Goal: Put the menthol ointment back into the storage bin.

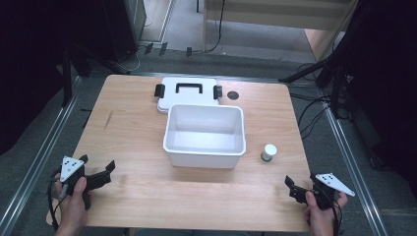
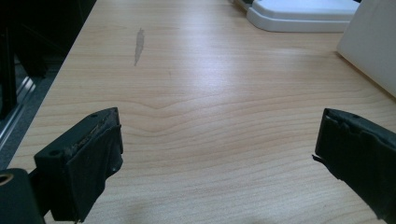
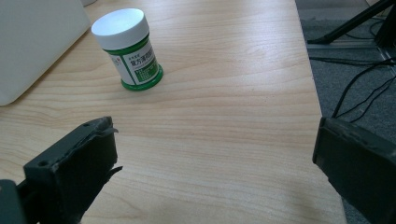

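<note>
On the wooden table (image 1: 137,196), just right of the open white bin (image 1: 204,150), the small white-capped jar (image 1: 268,152) could be tipped over if clipped by the right gripper (image 1: 295,188), whose jaws, like the left gripper's (image 1: 98,169), are spread apart and empty.

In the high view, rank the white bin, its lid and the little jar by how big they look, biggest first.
1. white bin, clearly largest.
2. lid, partly hidden behind the bin, so its full extent is unsure.
3. little jar, by far the smallest.
</note>
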`<action>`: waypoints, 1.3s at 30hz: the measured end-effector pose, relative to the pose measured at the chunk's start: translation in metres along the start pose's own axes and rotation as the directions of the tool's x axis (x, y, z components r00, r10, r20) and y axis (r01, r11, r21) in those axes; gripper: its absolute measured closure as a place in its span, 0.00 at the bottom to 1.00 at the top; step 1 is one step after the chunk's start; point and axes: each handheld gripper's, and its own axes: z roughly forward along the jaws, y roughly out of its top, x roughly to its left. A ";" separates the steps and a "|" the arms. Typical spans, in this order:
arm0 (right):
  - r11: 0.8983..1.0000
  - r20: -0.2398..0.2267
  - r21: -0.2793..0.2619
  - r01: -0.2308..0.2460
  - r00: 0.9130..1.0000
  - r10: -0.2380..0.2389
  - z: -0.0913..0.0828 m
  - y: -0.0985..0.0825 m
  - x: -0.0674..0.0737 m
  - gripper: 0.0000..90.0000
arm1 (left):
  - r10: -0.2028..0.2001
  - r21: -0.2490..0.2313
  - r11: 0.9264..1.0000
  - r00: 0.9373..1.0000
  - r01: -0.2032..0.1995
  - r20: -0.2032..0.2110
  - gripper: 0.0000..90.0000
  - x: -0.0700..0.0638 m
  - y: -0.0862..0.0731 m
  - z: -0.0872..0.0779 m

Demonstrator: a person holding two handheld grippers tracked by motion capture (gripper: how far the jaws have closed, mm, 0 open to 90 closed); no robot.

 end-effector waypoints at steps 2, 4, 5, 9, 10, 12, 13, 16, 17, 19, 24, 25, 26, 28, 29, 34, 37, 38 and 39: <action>1.000 -0.005 0.003 -0.004 1.000 0.004 0.000 0.000 0.000 0.00 | 0.011 0.002 1.000 1.000 -0.011 -0.001 0.01 -0.001 0.000 0.000; 1.000 -0.014 0.006 -0.003 1.000 0.003 0.001 0.000 -0.001 0.00 | 0.010 0.002 1.000 1.000 -0.010 0.002 0.00 -0.001 0.000 0.000; 1.000 -0.019 0.009 -0.002 1.000 0.002 0.001 0.000 -0.001 0.00 | 0.008 0.000 1.000 1.000 -0.008 0.000 0.00 -0.001 0.000 0.000; 0.998 -0.023 0.059 0.022 1.000 -0.021 0.004 0.001 0.001 0.00 | -0.004 0.000 1.000 1.000 0.004 -0.002 0.00 0.000 0.000 0.000; 0.997 -0.024 0.069 0.035 0.999 -0.033 0.004 0.001 0.002 0.00 | -0.006 0.000 1.000 1.000 0.006 -0.001 0.00 0.000 0.000 0.000; 0.994 -0.026 0.091 0.053 0.998 -0.051 0.005 0.002 0.004 0.00 | -0.006 0.002 1.000 1.000 0.006 0.002 0.00 0.000 0.000 0.000; 0.993 -0.033 0.101 0.053 0.998 -0.050 0.005 0.003 0.006 0.00 | -0.005 0.003 1.000 1.000 0.005 0.001 0.00 0.000 0.000 0.000; 0.990 -0.054 0.125 0.068 0.997 -0.062 0.005 0.008 0.011 0.00 | -0.003 0.006 1.000 1.000 0.003 0.000 0.00 0.000 0.001 0.001; 0.989 -0.066 0.130 0.073 0.996 -0.065 0.005 0.010 0.013 0.00 | -0.002 0.005 1.000 1.000 0.002 -0.001 0.00 0.000 0.001 0.001; 0.982 -0.078 0.163 0.098 0.993 -0.086 0.004 0.016 0.018 0.00 | -0.005 0.003 1.000 1.000 0.005 0.001 0.00 0.000 0.000 0.001; 0.929 -0.013 0.301 0.215 0.975 -0.221 0.006 0.029 0.031 0.16 | -0.009 0.007 1.000 1.000 0.009 0.001 0.00 0.000 0.000 0.000; 0.918 -0.019 0.319 0.236 0.970 -0.243 0.005 0.030 0.033 0.13 | -0.008 0.007 1.000 1.000 0.008 0.001 0.00 0.000 0.000 0.000; 0.908 -0.031 0.345 0.239 0.969 -0.243 0.005 0.032 0.034 0.13 | -0.006 0.010 1.000 1.000 0.006 0.001 0.00 0.000 0.000 0.000; 0.901 -0.040 0.363 0.239 0.970 -0.241 0.003 0.036 0.035 0.14 | -0.004 0.012 1.000 1.000 0.004 0.002 0.00 0.000 0.000 0.000; 0.897 -0.045 0.379 0.226 0.973 -0.226 0.002 0.038 0.035 0.14 | -0.003 0.013 1.000 1.000 0.003 0.002 0.00 0.000 0.000 0.001; 0.861 -0.048 0.460 0.217 0.974 -0.220 0.004 0.046 0.036 0.14 | -0.002 0.008 1.000 1.000 0.002 0.004 0.00 0.000 0.000 0.000; 0.819 -0.049 0.530 0.220 0.972 -0.229 0.008 0.056 0.040 0.14 | -0.008 0.003 1.000 1.000 0.008 0.005 0.00 0.000 0.000 0.000; 0.807 -0.048 0.549 0.218 0.972 -0.230 0.009 0.059 0.041 0.14 | -0.007 0.006 1.000 1.000 0.007 0.005 0.00 0.001 0.000 0.000; 0.795 -0.046 0.565 0.219 0.971 -0.235 0.011 0.062 0.042 0.14 | -0.008 0.006 1.000 1.000 0.008 0.005 0.00 0.001 0.000 0.000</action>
